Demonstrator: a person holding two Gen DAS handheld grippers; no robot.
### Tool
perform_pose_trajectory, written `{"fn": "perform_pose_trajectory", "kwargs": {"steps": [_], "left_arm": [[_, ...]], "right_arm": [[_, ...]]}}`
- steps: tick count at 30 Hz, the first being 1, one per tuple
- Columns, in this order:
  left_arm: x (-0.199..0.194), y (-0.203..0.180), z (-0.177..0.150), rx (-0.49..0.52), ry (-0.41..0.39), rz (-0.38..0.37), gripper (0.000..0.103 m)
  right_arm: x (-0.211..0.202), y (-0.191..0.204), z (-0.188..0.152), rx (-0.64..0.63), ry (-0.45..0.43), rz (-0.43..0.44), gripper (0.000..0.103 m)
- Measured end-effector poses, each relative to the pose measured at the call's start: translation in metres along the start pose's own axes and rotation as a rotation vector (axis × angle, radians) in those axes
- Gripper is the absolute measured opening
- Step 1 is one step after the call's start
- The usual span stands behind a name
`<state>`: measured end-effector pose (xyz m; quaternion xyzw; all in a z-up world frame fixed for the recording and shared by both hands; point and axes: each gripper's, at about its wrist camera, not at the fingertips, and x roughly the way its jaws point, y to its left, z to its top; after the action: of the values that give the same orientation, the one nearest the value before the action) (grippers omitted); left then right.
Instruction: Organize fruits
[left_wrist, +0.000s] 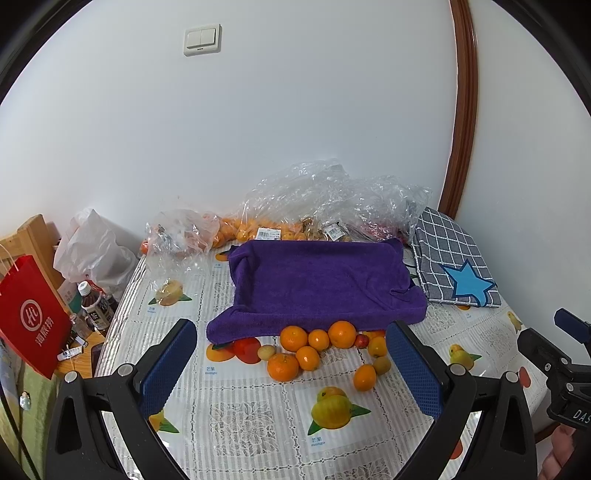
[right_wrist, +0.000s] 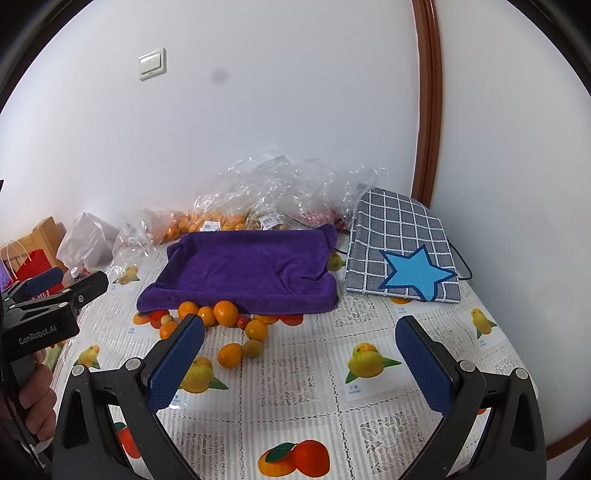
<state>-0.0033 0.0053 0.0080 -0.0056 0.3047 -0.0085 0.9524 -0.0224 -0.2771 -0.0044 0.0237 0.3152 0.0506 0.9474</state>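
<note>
Both tongs, left gripper (left_wrist: 291, 363) and right gripper (right_wrist: 301, 354), I see gaping, holding nothing. Oranges (left_wrist: 341, 334) cluster against the purple towel-draped tray (left_wrist: 317, 280), partly hidden; bagged fruit (left_wrist: 251, 227) blurs behind, on fruit-print tablecloth (left_wrist: 243, 417).

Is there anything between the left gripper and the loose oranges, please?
Nothing visible. The left gripper is open and empty, and only bare tablecloth lies between its fingers and the oranges clustered at the front edge of the purple towel.
</note>
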Motion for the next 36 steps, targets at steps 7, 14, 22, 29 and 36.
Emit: {"fn": "perform_pose_trajectory", "kwargs": {"steps": [7,14,22,29,36], "left_arm": [[0.001,0.0,0.0,-0.001,0.002,0.002,0.103],[0.017,0.007,-0.007,-0.001,0.006,0.007,0.103],[0.049,0.033,-0.025,-0.04,0.06,0.003,0.103],[0.082,0.056,-0.045,-0.053,0.124,0.045,0.089],[0.111,0.07,-0.065,-0.043,0.194,0.021,0.076]], "right_arm": [[0.001,0.005,-0.003,-0.007,-0.003,0.0,0.102],[0.012,0.01,-0.005,-0.014,0.005,0.006,0.102],[0.041,0.016,-0.013,-0.03,0.024,0.012,0.102],[0.097,0.025,-0.032,-0.05,0.142,0.052,0.086],[0.148,0.031,-0.064,-0.043,0.24,0.102,0.052]]}}
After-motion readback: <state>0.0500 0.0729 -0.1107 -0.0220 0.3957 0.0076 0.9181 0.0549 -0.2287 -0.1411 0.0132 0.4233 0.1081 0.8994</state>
